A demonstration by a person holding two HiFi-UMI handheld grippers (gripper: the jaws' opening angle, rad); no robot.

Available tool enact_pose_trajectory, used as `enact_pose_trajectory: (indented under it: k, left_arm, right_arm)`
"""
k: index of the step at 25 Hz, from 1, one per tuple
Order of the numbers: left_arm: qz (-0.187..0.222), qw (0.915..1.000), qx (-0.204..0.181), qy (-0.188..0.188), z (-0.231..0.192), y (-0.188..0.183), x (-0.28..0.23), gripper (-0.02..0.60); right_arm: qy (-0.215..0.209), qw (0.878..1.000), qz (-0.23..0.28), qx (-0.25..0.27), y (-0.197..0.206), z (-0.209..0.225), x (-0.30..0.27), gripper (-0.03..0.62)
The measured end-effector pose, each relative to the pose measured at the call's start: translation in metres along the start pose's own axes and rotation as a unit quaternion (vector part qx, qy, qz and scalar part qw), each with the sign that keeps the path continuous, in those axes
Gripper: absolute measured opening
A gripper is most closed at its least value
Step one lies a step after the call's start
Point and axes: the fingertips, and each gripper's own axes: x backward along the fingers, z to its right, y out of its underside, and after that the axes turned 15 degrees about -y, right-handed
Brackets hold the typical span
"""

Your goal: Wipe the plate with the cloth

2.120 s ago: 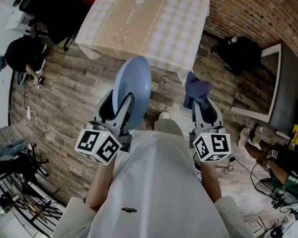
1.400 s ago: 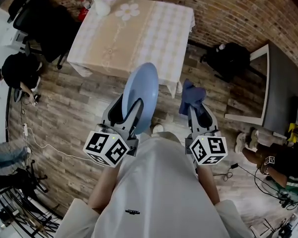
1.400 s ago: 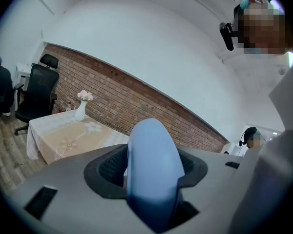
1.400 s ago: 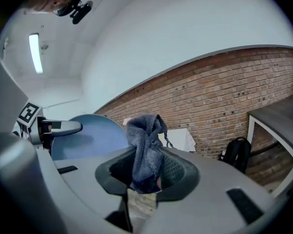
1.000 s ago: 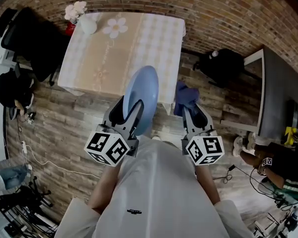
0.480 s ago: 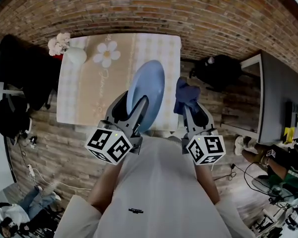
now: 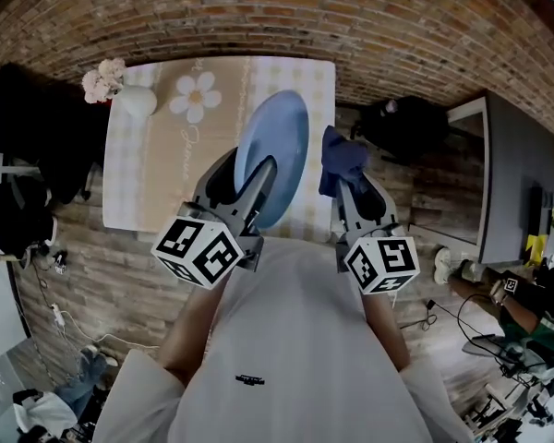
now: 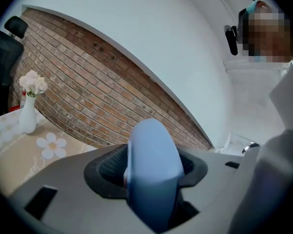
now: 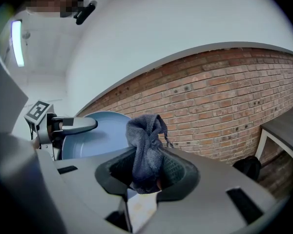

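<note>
My left gripper is shut on the rim of a pale blue plate, which stands on edge above the near side of the table. In the left gripper view the plate is seen edge-on between the jaws. My right gripper is shut on a bunched dark blue cloth just right of the plate, a small gap apart from it. In the right gripper view the cloth sticks up from the jaws, with the plate and the left gripper's finger to its left.
A table with a checked beige cloth and flower print lies ahead. A white vase of flowers stands at its far left corner. A brick wall runs behind, with a black bag and a grey desk to the right.
The view has swung toward the table and wall: the table now lies directly under both grippers. Plate and cloth stay gripped, with the cloth slightly nearer the plate.
</note>
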Motion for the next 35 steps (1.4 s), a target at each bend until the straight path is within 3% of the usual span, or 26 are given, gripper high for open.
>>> enact_pose_trajectory:
  k: [22,35]
  left_arm:
    - [-0.026,0.9982,-0.012,0.053,0.017,0.014,-0.001,0.242]
    - [-0.024,0.9954,-0.020,0.090,0.037,0.022,0.016,0.242]
  right_arm:
    - [-0.096,0.994,0.044,0.033,-0.026,-0.044,-0.051,0.121]
    - [-0.066,0.996,0.033,0.052,-0.033,-0.029,-0.060,0.121]
